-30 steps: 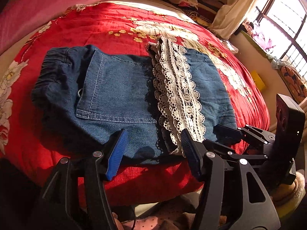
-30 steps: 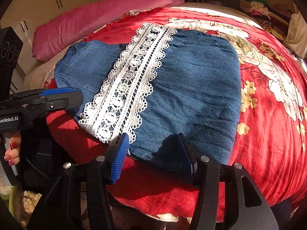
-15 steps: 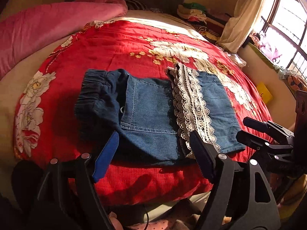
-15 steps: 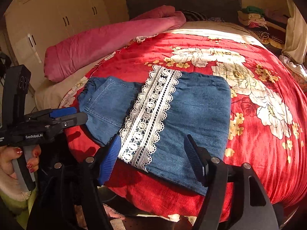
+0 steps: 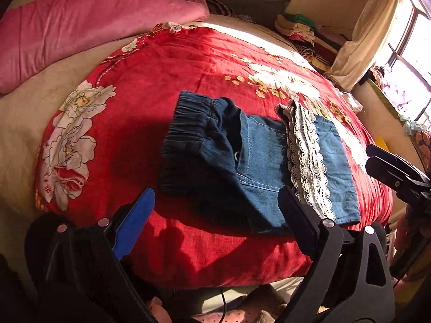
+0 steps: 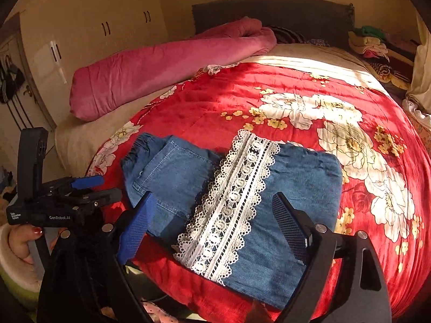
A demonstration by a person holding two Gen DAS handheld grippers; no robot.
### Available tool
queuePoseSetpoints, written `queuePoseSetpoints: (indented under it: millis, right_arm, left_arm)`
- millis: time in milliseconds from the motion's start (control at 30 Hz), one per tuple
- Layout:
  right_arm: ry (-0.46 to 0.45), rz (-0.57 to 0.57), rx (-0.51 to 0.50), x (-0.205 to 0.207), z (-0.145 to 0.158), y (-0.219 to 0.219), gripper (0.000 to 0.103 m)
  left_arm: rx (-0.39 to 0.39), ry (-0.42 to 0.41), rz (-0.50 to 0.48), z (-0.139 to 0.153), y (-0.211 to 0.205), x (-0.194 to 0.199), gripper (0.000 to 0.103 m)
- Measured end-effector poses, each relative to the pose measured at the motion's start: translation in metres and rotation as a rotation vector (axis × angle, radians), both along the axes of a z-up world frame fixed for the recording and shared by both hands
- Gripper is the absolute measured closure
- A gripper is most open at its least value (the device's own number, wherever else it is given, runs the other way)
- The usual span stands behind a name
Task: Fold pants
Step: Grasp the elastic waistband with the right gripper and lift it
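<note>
Your pants (image 6: 282,188) lay folded into a compact block on the red quilt (image 6: 242,102), low in the centre of both frames, close to the near edge of the bed. The elastic waistband (image 5: 188,132) sat at the left end and the lace trim (image 6: 231,210) ran across the middle, over the denim.

Your left gripper (image 5: 215,210) had its jaws apart and opening, with nothing between them; the cloth lay beyond the tips. Your right gripper (image 6: 212,215) was the same: jaws wide, opening, clear of the fabric. In the right wrist view your left hand (image 6: 18,242) showed at the lower left, holding its tool.

The fold looked finished, or one step short. To do this release well, you needed to lift straight off so that neither pad dragged the top layer. The lace edge looked likely to snag on a pad, so it deserved a clear margin. The waistband end looked bunched and puffy; a light press there would have flattened the stack. Since the block sat near the bed's edge, any nudge was best aimed toward the middle of the quilt.
</note>
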State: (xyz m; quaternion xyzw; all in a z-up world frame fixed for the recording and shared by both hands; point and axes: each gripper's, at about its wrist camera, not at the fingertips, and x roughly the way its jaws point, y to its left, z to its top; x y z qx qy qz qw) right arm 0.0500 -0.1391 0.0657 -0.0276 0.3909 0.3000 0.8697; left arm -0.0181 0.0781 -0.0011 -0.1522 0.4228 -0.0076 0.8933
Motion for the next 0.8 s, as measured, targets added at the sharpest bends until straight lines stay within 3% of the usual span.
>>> queuePoseSetpoints:
  millis: [167,400,600,800]
  right_arm:
    - [0.021,0.042,0.006,0.019,0.0,0.021,0.013]
    - [0.071,0.144,-0.005,0.044,-0.007,0.07,0.012]
    - [0.109,0.222,-0.045,0.067,-0.016,0.108,0.012]
    - [0.212,0.303,-0.058,0.096,-0.031,0.143,0.011]
  left_arm:
    - [-0.041,0.025,0.022,-0.011,0.015,0.001,0.014]
    - [-0.181,0.074,0.047,-0.036,0.035,0.004,0.014]
    - [-0.23,0.045,0.026,-0.035,0.034,0.004,0.014]
    - [-0.277,0.039,0.003,-0.041,0.028,0.011,0.014]
